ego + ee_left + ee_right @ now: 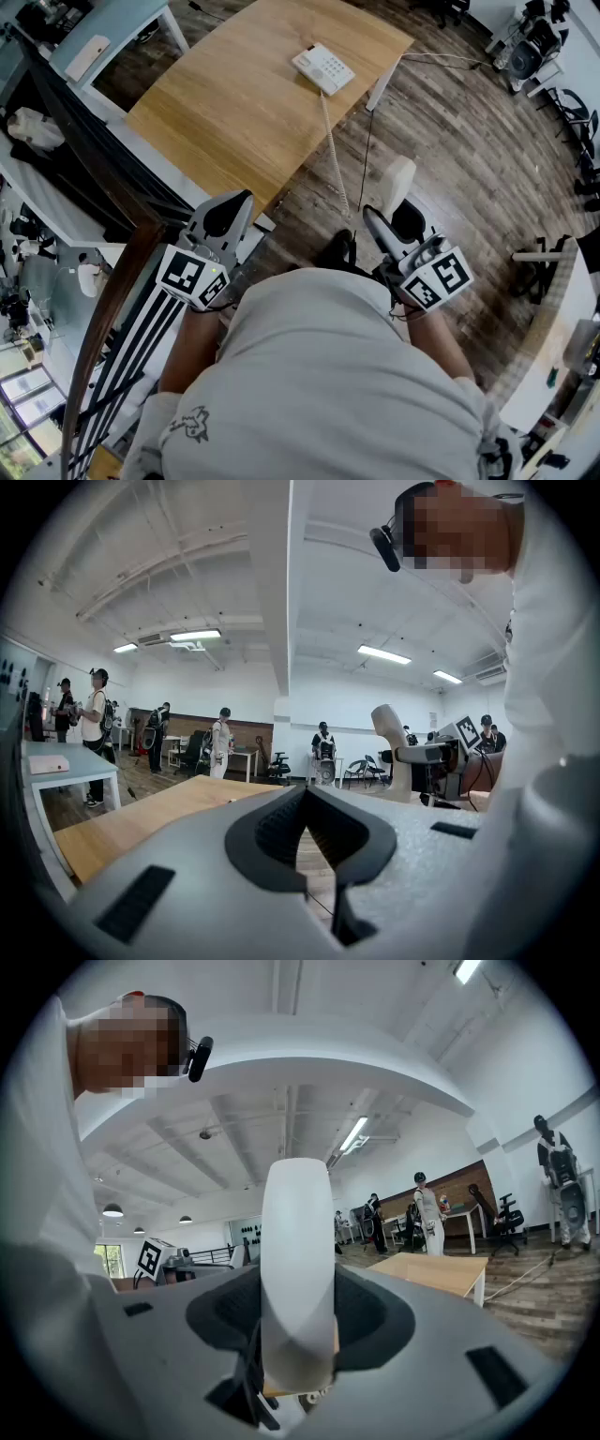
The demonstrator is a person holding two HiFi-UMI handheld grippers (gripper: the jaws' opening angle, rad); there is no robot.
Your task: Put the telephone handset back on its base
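The white telephone base point(323, 68) with its keypad sits near the far right corner of the wooden table point(234, 112). A coiled cord point(333, 141) runs from it across the table edge toward me. My right gripper point(394, 223) is shut on the white handset point(398, 183), which stands upright above the floor, well short of the table. In the right gripper view the handset point(298, 1260) fills the gap between the jaws of the right gripper point(298, 1283). My left gripper point(225, 216) is shut and holds nothing, level beside the table's near corner; its jaws point(306, 794) meet at the tips.
A dark stair railing point(103, 309) runs along my left. A white desk point(112, 37) stands beyond the table at upper left. A thin black cable point(367, 150) hangs off the table's right side. Office chairs point(572, 103) stand at upper right. Several people point(221, 742) stand far off.
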